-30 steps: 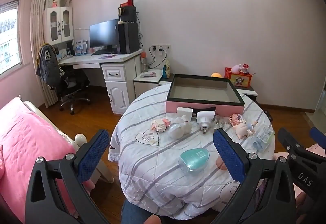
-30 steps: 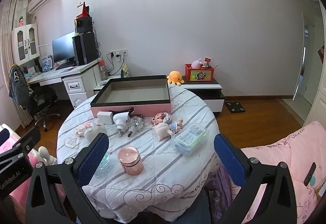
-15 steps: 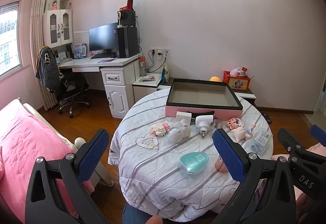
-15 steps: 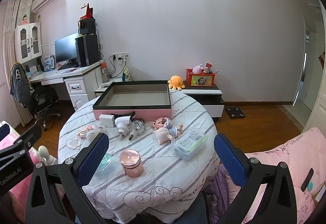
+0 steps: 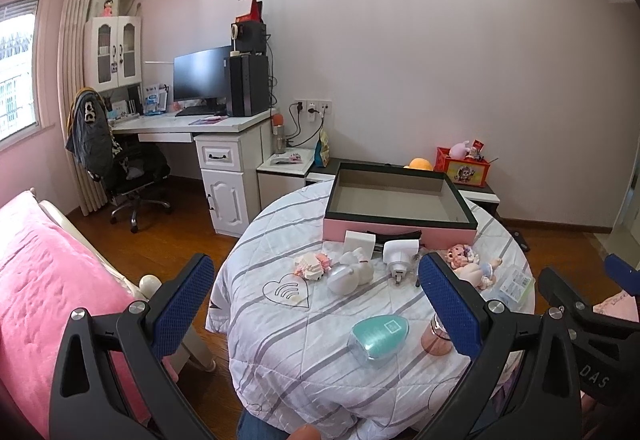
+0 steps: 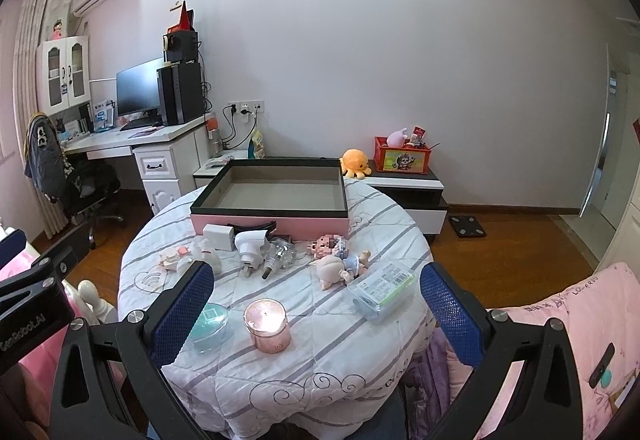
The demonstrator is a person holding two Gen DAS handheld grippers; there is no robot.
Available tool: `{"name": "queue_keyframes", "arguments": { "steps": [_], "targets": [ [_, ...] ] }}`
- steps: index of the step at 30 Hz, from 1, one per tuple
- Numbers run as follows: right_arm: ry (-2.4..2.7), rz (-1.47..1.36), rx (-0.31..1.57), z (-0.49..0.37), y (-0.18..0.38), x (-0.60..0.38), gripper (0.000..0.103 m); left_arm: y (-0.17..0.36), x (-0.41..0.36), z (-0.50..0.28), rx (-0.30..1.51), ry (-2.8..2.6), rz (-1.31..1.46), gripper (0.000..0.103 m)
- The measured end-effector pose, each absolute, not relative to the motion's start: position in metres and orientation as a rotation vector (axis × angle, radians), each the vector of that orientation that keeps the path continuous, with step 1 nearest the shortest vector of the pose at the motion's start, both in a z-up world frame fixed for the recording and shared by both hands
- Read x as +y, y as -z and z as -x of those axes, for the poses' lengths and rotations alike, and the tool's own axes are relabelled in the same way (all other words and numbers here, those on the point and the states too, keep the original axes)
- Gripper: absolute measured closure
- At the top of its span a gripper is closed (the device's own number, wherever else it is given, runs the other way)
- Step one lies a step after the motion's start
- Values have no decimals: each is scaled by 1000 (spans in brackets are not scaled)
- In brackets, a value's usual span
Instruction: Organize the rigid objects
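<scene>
Both grippers hang above the near edge of a round table (image 6: 360,368) draped in a striped quilt, well back from everything on it. The left gripper (image 5: 320,304) has its blue pads spread wide and holds nothing; the right gripper (image 6: 316,304) is spread just as wide, also empty and touching nothing.

At the far side of the table sits a shallow pink tray (image 6: 270,224) with a dark rim, its long axis running across the table, its inside bare. Just in front of it lie a white square charger (image 6: 218,236), a white plug adapter (image 6: 250,246) with prongs pointing toward the camera, and a clear glass piece (image 6: 280,252). A doll (image 6: 340,268) lies on its side, head toward the near edge, beside a clear plastic box (image 6: 380,292) set diagonally. Nearer stand a pink candle jar (image 6: 267,326), upright, and a teal egg-shaped case (image 5: 378,336). A white figurine (image 5: 352,272) and a small pink block toy (image 5: 312,266) lie to the left.
</scene>
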State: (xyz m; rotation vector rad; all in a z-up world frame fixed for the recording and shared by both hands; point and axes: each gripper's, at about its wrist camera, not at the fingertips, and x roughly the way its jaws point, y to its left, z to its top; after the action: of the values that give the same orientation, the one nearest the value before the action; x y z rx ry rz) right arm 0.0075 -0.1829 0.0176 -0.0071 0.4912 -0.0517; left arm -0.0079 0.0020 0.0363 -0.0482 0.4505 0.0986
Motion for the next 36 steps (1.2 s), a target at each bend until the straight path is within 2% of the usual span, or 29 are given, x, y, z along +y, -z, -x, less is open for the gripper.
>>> {"name": "queue_keyframes", "arguments": {
  "steps": [13, 24, 36],
  "targets": [
    [54, 0, 455, -12, -32, -184, 0, -53, -1, 14, 373, -95, 26, 0],
    [77, -11, 302, 47, -78, -189, 0, -93, -9, 75, 225, -77, 7, 0],
    [104, -10, 267, 62, -88, -188, 0, -105, -15, 86, 215, -49, 9, 0]
  ]
}}
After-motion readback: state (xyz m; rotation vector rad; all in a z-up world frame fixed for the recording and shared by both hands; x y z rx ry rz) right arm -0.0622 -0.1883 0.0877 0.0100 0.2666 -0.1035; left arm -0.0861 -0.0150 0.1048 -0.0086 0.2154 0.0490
